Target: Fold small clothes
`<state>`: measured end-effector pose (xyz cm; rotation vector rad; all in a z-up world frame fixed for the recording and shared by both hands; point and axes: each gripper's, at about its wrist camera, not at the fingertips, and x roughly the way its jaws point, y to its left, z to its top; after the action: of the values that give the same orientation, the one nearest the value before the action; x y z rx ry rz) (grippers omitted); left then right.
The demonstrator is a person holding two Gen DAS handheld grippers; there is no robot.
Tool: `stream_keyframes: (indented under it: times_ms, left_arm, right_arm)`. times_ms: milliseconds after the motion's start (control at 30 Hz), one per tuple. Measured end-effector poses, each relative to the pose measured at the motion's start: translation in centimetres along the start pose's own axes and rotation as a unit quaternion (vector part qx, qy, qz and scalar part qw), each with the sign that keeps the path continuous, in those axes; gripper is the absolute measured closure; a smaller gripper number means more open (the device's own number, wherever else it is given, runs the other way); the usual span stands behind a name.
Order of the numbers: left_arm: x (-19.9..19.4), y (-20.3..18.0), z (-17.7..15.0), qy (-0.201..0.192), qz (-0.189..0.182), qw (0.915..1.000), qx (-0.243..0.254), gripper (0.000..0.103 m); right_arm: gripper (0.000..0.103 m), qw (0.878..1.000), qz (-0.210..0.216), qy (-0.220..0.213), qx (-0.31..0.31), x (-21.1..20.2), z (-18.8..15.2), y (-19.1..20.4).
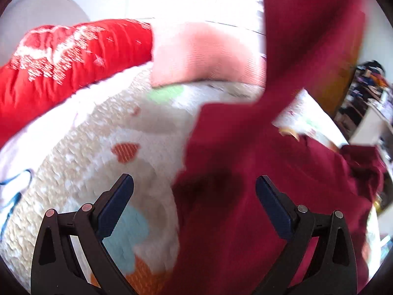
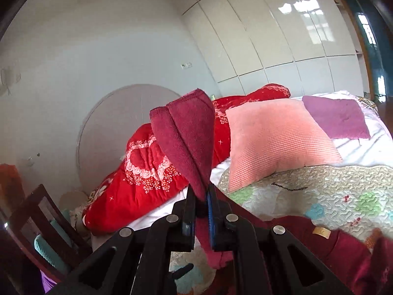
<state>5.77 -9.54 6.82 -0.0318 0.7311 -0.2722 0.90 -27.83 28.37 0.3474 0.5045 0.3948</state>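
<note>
A dark red fleece garment (image 1: 245,172) hangs and drapes over the patterned quilt (image 1: 98,147) on the bed. My left gripper (image 1: 194,186) is open, low over the quilt, with the garment's edge between and beyond its fingers. My right gripper (image 2: 201,196) is shut on a corner of the same garment (image 2: 189,135), which sticks up above the fingertips. The rest of it lies below at the right (image 2: 331,243). The left view is blurred.
A bright red duvet (image 2: 147,172), a pink pillow (image 2: 275,137) and a purple pillow (image 2: 336,118) lie at the head of the bed. A wooden chair (image 2: 41,221) stands at the left. White wardrobes (image 2: 270,36) fill the back wall. Cluttered shelves (image 1: 368,93) stand right.
</note>
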Motion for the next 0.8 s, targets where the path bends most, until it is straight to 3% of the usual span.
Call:
stream_keyframes:
  times_ms: [67, 133, 233, 267, 333, 400, 467, 533, 600, 633, 733, 800]
  left_arm:
    - [0.5, 0.7, 0.7, -0.01, 0.02, 0.9996, -0.018, 0.003]
    - [1.5, 1.7, 1.0, 0.006, 0.04, 0.9988, -0.028, 0.003]
    - [2.8, 2.7, 0.2, 0.034, 0.07, 0.9967, -0.023, 0.003]
    - [3.2, 2.8, -0.1, 0.044, 0.072, 0.9962, -0.022, 0.003]
    - [3.6, 3.1, -0.7, 0.066, 0.069, 0.9952, -0.022, 0.003]
    - [2.8, 3.0, -1.0, 0.061, 0.063, 0.996, -0.012, 0.003]
    - [2.2, 2.8, -1.4, 0.056, 0.069, 0.996, 0.001, 0.003]
    - [2.1, 2.7, -1.7, 0.062, 0.07, 0.9956, 0.001, 0.003]
    - [2.2, 2.6, -1.9, 0.067, 0.068, 0.9954, -0.003, 0.003]
    - [2.3, 2.5, -2.0, 0.068, 0.069, 0.9953, -0.003, 0.003]
    - [2.7, 2.3, -2.5, 0.07, 0.077, 0.9946, 0.0, 0.003]
    - [3.0, 2.2, -2.7, 0.074, 0.08, 0.994, 0.001, 0.003]
  right_arm:
    - [0.096, 1.0, -0.004, -0.003, 0.024, -1.5, -1.4, -1.8]
    - [0.096, 0.999, -0.024, -0.006, 0.048, -3.0, -4.0, -4.1]
    - [0.096, 0.991, -0.113, 0.023, 0.074, -2.8, -9.4, -8.7]
    - [0.095, 0.98, -0.173, 0.057, 0.075, -2.0, -11.7, -11.0]
    - [0.089, 0.954, -0.248, 0.132, 0.105, -1.5, -15.0, -15.3]
    - [0.085, 0.944, -0.245, 0.15, 0.16, -3.2, -17.4, -18.0]
    - [0.083, 0.945, -0.24, 0.13, 0.178, -5.7, -18.1, -18.6]
    - [0.074, 0.946, -0.243, 0.113, 0.181, -7.4, -18.0, -18.9]
    - [0.059, 0.945, -0.257, 0.092, 0.178, -8.3, -17.1, -18.9]
    - [0.059, 0.947, -0.258, 0.085, 0.172, -8.3, -16.7, -18.9]
    - [0.059, 0.964, -0.219, 0.073, 0.131, -6.9, -14.2, -17.2]
    - [0.059, 0.978, -0.171, 0.083, 0.084, -4.2, -12.5, -15.5]
